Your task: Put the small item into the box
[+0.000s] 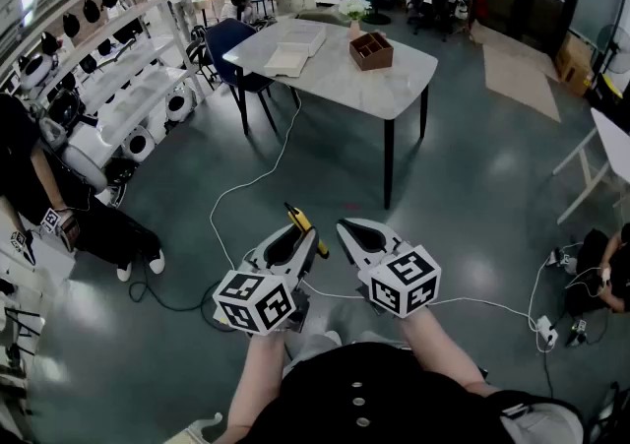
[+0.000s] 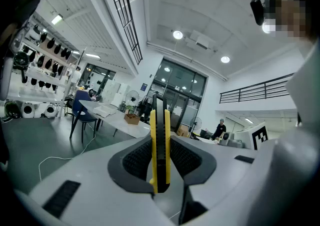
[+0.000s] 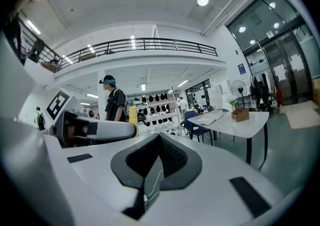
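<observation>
A slim yellow-and-black item (image 2: 160,140) stands upright between the pads of my left gripper (image 1: 300,235), which is shut on it; its tip (image 1: 298,219) sticks out past the jaws in the head view. Beside it, my right gripper (image 1: 346,231) has its jaws closed to a point with nothing between them (image 3: 159,137). Both are held level over the floor, well short of the table. The brown wooden box (image 1: 371,50) sits on the white table (image 1: 394,88) far ahead. It also shows small in the left gripper view as the box (image 2: 132,118) and in the right gripper view as the box (image 3: 240,115).
A blue chair (image 1: 231,48) stands at the table's left end, with papers (image 1: 295,46) and a flower vase (image 1: 353,11) on top. White cables (image 1: 246,181) trail over the grey floor. Shelving (image 1: 128,88) and a seated person (image 1: 59,206) are at left; another table's corner (image 1: 610,142) is at right.
</observation>
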A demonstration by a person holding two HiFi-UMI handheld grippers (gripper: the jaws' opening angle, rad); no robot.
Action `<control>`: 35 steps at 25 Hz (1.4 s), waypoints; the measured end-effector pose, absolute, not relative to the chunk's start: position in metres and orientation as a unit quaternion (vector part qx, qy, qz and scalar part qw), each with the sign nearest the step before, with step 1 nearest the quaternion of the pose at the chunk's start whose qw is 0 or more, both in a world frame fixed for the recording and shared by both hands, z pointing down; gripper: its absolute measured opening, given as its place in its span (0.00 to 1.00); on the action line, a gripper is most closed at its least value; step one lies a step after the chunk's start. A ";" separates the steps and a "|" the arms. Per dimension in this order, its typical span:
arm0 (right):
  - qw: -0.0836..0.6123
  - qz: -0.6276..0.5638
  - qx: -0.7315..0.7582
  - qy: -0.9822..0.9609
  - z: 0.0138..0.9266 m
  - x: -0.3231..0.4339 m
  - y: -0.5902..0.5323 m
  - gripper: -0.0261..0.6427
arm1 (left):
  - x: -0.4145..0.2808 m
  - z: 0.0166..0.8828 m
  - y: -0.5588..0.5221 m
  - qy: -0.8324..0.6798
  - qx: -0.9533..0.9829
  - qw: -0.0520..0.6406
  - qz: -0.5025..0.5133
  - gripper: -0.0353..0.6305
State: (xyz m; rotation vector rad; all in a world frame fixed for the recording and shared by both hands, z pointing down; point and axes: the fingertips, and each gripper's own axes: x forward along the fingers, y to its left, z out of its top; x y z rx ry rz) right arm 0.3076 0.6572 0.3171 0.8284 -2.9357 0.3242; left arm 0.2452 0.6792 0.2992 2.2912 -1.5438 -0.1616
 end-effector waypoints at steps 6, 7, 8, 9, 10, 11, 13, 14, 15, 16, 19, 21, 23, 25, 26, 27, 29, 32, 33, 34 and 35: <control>0.040 0.100 0.282 -0.953 0.319 0.305 0.643 0.03 | 0.241 0.311 0.668 -0.536 0.818 0.203 -0.044 0.24; 0.041 0.098 0.283 -0.953 0.319 0.304 0.641 0.03 | 0.239 0.312 0.667 -0.536 0.818 0.203 -0.043 0.24; 0.042 0.097 0.283 -0.953 0.319 0.303 0.640 0.03 | 0.238 0.312 0.666 -0.536 0.818 0.204 -0.042 0.24; 0.043 0.097 0.282 -0.954 0.319 0.302 0.639 0.03 | 0.236 0.312 0.665 -0.536 0.818 0.204 -0.041 0.24; 0.044 0.096 0.280 -0.954 0.319 0.300 0.639 0.03 | 0.235 0.312 0.664 -0.536 0.818 0.204 -0.039 0.24; 0.045 0.095 0.277 -0.955 0.318 0.298 0.640 0.03 | 0.235 0.312 0.664 -0.536 0.818 0.204 -0.038 0.24; 0.047 0.093 0.271 -0.957 0.317 0.292 0.643 0.03 | 0.232 0.311 0.664 -0.536 0.818 0.204 -0.038 0.24; 0.048 0.092 0.268 -0.958 0.317 0.289 0.644 0.03 | 0.230 0.311 0.663 -0.537 0.817 0.204 -0.040 0.24; 0.049 0.093 0.265 -0.959 0.318 0.285 0.644 0.03 | 0.227 0.311 0.662 -0.538 0.817 0.204 -0.041 0.24; 0.050 0.095 0.263 -0.959 0.320 0.282 0.644 0.03 | 0.225 0.312 0.661 -0.539 0.816 0.204 -0.042 0.24; 0.053 0.103 0.256 -0.960 0.325 0.274 0.644 0.03 | 0.218 0.315 0.659 -0.540 0.816 0.204 -0.041 0.24; 0.059 0.105 0.255 -0.960 0.328 0.272 0.643 0.03 | 0.213 0.316 0.658 -0.540 0.815 0.206 -0.045 0.24; 0.059 0.104 0.262 -0.958 0.330 0.270 0.641 0.03 | 0.206 0.317 0.658 -0.540 0.814 0.208 -0.049 0.24; 0.055 0.107 0.271 -0.955 0.334 0.267 0.638 0.03 | 0.200 0.319 0.657 -0.539 0.815 0.208 -0.050 0.24; 0.054 0.110 0.275 -0.954 0.337 0.267 0.637 0.03 | 0.197 0.320 0.657 -0.538 0.815 0.209 -0.049 0.24; 0.054 0.112 0.280 -0.952 0.339 0.267 0.636 0.03 | 0.195 0.322 0.658 -0.537 0.815 0.210 -0.050 0.24; 0.056 0.111 0.289 -0.949 0.344 0.265 0.631 0.03 | 0.189 0.325 0.657 -0.537 0.814 0.214 -0.053 0.24; 0.060 0.111 0.291 -0.948 0.349 0.257 0.622 0.04 | 0.180 0.332 0.650 -0.540 0.810 0.222 -0.053 0.24; 0.059 0.111 0.289 -0.949 0.348 0.254 0.619 0.04 | 0.176 0.334 0.647 -0.542 0.809 0.222 -0.053 0.24; 0.057 0.109 0.288 -0.950 0.348 0.251 0.616 0.04 | 0.173 0.335 0.644 -0.544 0.807 0.223 -0.054 0.24; 0.057 0.107 0.287 -0.950 0.348 0.249 0.612 0.04 | 0.169 0.336 0.639 -0.546 0.806 0.223 -0.056 0.24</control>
